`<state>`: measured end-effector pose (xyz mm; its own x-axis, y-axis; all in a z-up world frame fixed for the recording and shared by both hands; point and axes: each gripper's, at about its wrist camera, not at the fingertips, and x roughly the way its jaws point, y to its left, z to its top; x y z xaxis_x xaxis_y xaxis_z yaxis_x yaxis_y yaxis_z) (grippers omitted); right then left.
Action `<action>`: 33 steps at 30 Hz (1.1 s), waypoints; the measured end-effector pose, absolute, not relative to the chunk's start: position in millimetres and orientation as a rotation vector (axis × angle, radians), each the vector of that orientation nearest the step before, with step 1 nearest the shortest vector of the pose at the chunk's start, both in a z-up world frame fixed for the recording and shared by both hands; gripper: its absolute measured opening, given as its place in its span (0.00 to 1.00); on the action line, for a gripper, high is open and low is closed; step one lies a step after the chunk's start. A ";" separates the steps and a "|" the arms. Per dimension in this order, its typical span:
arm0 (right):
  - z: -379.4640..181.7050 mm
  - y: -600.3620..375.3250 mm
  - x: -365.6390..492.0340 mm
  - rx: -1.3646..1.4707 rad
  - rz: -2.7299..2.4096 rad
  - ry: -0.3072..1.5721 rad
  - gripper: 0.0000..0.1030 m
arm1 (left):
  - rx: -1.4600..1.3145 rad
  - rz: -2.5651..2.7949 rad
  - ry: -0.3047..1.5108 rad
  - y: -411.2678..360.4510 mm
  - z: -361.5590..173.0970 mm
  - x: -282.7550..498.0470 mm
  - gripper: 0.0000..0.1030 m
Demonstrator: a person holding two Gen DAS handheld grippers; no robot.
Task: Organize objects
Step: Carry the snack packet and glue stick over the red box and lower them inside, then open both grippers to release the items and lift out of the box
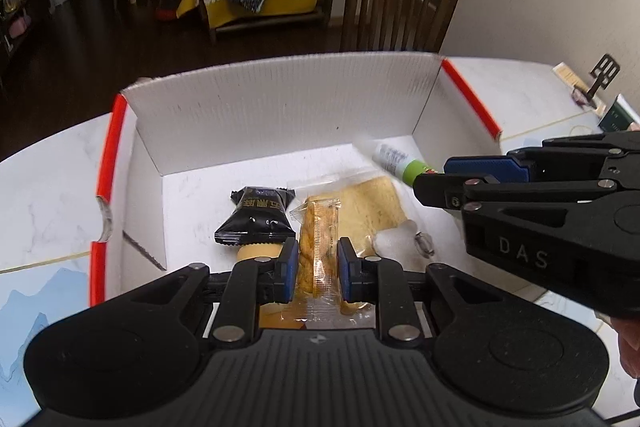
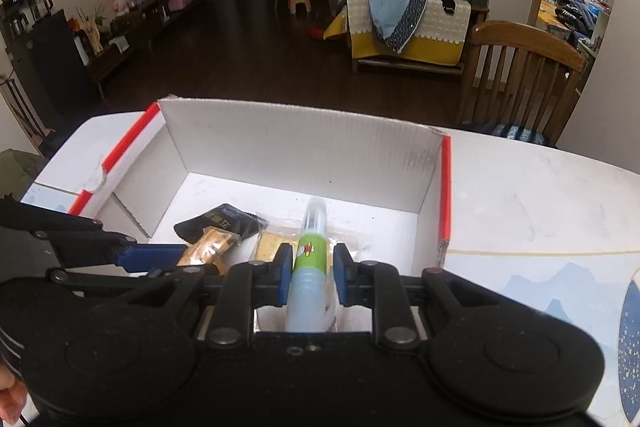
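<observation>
1. Box [image 1: 280, 95] floor lies straight ahead of and below both grippers, open side up.
2. Left gripper [image 1: 317, 263] is clamped on a clear-wrapped biscuit packet [image 1: 318, 247], long axis running forward along the fingers.
3. Right gripper [image 2: 308, 267] is clamped on a green-labelled tube [image 2: 310, 251], pointing forward likewise; its far end looks blurred.
4. Black snack packet [image 1: 256, 217] and toast packet [image 1: 372, 207] already lie inside, so each release needs a bare patch beside them.

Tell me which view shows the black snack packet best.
The left wrist view: the black snack packet lies whole and unobstructed on the floor of the white box. In the right wrist view, only its upper part shows, with an orange-wrapped snack across it.
</observation>
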<state>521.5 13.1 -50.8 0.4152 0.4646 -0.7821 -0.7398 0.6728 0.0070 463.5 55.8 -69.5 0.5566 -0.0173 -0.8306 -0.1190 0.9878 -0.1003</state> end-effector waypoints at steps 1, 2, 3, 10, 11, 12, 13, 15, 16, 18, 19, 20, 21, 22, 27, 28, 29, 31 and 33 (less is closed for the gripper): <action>-52.4 14.0 523.4 -0.372 0.778 0.853 0.20 | -0.149 0.062 0.989 55.9 -72.1 465.7 0.19; -54.7 15.5 524.2 -0.380 0.779 0.855 0.20 | -0.148 0.062 0.998 56.3 -74.3 468.3 0.19; -57.3 17.1 525.4 -0.387 0.781 0.860 0.20 | -0.145 0.062 1.008 56.3 -76.5 470.1 0.19; -70.5 20.7 532.8 -0.400 0.776 0.915 0.20 | -0.122 0.051 1.064 54.9 -87.5 478.6 0.19; -71.4 20.1 533.9 -0.397 0.775 0.921 0.20 | -0.119 0.050 1.066 54.5 -88.3 479.1 0.19; -72.3 20.1 534.8 -0.391 0.771 0.924 0.20 | -0.120 0.045 1.068 54.3 -88.6 479.2 0.19; -73.1 20.6 535.9 -0.386 0.768 0.928 0.20 | -0.122 0.041 1.071 53.9 -88.9 479.7 0.19; -74.1 19.2 537.9 -0.373 0.763 0.941 0.20 | -0.120 0.034 1.077 52.8 -88.9 480.9 0.19; -74.8 19.5 539.5 -0.366 0.764 0.949 0.20 | -0.118 0.033 1.078 52.3 -89.2 481.0 0.19; -74.1 17.0 541.5 -0.346 0.767 0.960 0.20 | -0.114 0.026 1.081 51.5 -89.8 481.2 0.19; -73.4 16.0 542.2 -0.334 0.772 0.962 0.20 | -0.113 0.025 1.080 50.8 -89.6 480.9 0.19; -72.7 15.1 542.6 -0.326 0.774 0.963 0.20 | -0.114 0.026 1.079 50.4 -89.3 480.6 0.19; -71.8 14.3 542.7 -0.320 0.776 0.963 0.21 | -0.115 0.030 1.079 50.5 -88.9 480.5 0.19; -70.9 13.5 542.4 -0.314 0.778 0.964 0.22 | -0.117 0.031 1.077 50.3 -88.4 480.2 0.19; -66.1 11.2 538.9 -0.312 0.783 0.957 0.24 | -0.141 0.028 1.060 52.2 -85.4 474.6 0.24; -65.2 10.3 538.1 -0.311 0.782 0.956 0.24 | -0.142 0.031 1.059 52.8 -84.5 473.5 0.24; -64.1 9.4 537.1 -0.310 0.784 0.955 0.25 | -0.141 0.033 1.055 52.8 -83.5 471.9 0.24; -61.3 7.7 534.3 -0.311 0.785 0.948 0.25 | -0.139 0.037 1.048 53.4 -81.2 468.2 0.24; -57.6 5.5 531.6 -0.308 0.787 0.941 0.25 | -0.142 0.040 1.035 54.0 -77.4 463.9 0.24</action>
